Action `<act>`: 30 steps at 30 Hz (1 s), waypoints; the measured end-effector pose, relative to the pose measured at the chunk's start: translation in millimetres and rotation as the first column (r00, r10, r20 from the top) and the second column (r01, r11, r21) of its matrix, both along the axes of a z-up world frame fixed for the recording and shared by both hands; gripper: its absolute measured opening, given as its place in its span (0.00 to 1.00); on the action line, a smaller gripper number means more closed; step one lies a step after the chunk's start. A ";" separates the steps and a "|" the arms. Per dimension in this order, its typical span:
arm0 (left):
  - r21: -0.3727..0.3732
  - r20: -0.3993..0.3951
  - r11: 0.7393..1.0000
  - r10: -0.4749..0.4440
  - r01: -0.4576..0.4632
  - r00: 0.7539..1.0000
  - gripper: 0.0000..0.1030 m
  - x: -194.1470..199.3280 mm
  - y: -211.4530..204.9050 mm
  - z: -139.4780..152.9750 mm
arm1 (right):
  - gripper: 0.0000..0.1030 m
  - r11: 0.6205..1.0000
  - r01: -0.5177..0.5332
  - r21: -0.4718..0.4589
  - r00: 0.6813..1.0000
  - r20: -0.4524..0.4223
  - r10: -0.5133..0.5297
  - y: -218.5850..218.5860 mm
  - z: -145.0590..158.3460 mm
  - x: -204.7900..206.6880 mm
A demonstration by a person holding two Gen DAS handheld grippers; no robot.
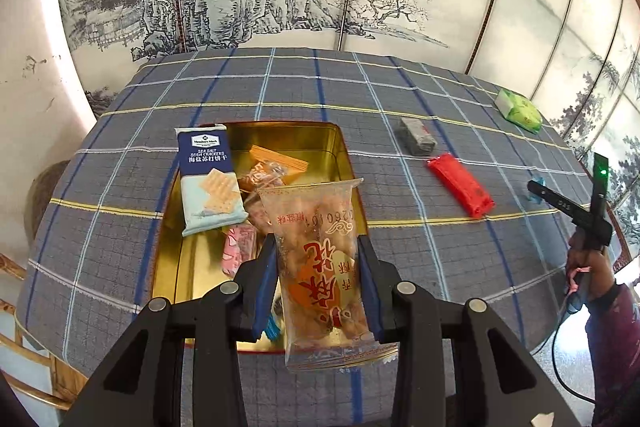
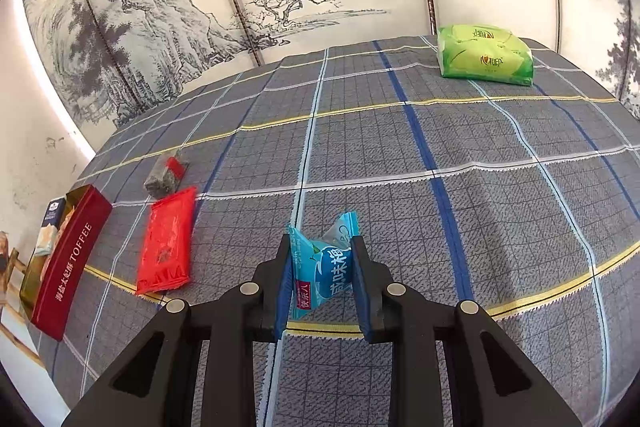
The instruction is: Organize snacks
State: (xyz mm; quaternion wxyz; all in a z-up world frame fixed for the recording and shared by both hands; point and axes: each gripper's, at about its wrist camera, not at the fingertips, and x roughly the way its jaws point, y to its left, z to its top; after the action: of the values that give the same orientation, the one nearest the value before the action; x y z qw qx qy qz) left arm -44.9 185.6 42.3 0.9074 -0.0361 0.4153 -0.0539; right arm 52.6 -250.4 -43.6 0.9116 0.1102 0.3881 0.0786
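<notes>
Left gripper (image 1: pixel 318 291) clamps clear snack packet (image 1: pixel 320 259) above gold tin (image 1: pixel 344 155); right gripper (image 2: pixel 322 287) clamps blue candy packet (image 2: pixel 320 267), well right of tin.

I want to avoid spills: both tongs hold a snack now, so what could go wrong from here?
1. The cracker pack leans on the tin rim; dropping the clear pack in could tip it out.
2. The right tongs pinch the blue candy by its sides; it may slip.

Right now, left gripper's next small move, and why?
Probably lower slightly and open over the tin: the left gripper is clamped on the clear snack packet, which already hangs above the open tin holding other snacks.
</notes>
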 end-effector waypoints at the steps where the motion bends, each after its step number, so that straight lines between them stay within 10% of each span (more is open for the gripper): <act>1: -0.002 0.001 1.000 -0.002 0.002 1.000 0.33 3.7 0.4 -1.7 | 0.27 1.000 0.004 0.004 1.000 -0.001 -0.004 -1.0 -0.4 0.0; 30: 0.056 -0.015 0.998 -0.033 0.034 0.999 0.33 98.7 -4.4 -32.5 | 0.27 1.000 0.010 -0.011 1.000 -0.009 -0.010 0.7 -0.9 2.5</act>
State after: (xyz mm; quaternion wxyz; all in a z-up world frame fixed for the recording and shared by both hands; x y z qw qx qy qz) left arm 53.8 181.2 9.8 0.9039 -0.0039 0.4238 -0.0571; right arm 55.1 -249.7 -44.4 0.9108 0.1074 0.3922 0.0713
